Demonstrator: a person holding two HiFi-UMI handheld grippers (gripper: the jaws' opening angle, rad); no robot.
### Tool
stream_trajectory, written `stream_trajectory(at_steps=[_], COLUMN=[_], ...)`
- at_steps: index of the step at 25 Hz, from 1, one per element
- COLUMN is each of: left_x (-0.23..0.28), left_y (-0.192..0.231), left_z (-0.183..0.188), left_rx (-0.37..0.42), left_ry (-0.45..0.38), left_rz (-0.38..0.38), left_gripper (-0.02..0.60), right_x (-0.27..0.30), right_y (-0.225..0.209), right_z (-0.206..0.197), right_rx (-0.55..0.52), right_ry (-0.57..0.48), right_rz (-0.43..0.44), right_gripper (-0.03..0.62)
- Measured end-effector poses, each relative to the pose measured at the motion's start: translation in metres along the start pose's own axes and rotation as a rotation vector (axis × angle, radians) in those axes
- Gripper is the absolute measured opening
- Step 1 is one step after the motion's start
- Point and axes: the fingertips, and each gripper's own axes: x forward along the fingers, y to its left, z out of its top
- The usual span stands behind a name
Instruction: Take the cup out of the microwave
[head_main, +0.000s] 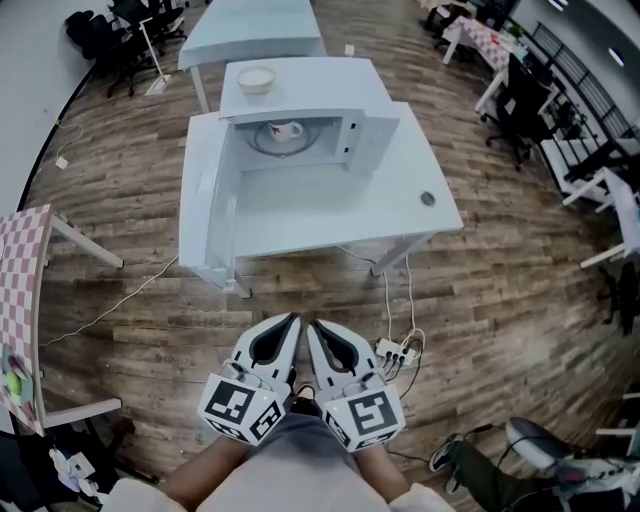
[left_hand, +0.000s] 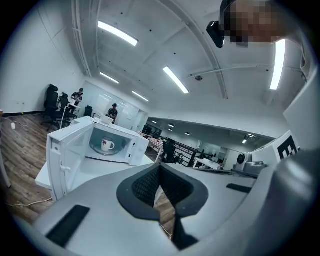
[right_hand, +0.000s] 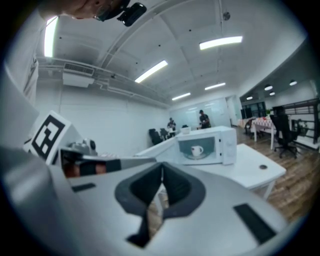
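A white microwave stands on a white table with its door swung wide open to the left. Inside it, on the turntable, sits a white cup with a red mark; the cup also shows in the left gripper view, and the cup in the right gripper view. My left gripper and right gripper are side by side near my body, well short of the table, both pointing at the microwave. Each is shut with nothing between its jaws.
A white bowl rests on top of the microwave. A power strip with cables lies on the wooden floor between me and the table. A checkered table stands at the left, office chairs at the right.
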Motion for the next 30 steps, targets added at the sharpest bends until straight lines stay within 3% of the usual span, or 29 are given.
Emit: stream_trajectory(at_steps=[14, 30], left_x=[0.061, 0.071], left_y=[0.058, 0.083], left_z=[0.048, 0.082], left_rx=[-0.008, 0.008], left_ry=[-0.006, -0.064], left_rz=[-0.059, -0.080], left_gripper=[0.014, 0.014], right_x=[0.087, 0.121], right_y=[-0.032, -0.032], right_z=[0.041, 0.069], right_rx=[-0.009, -0.024], right_ry=[-0.019, -0.063], right_rz=[-0.036, -0.061], right_gripper=[0.021, 0.023])
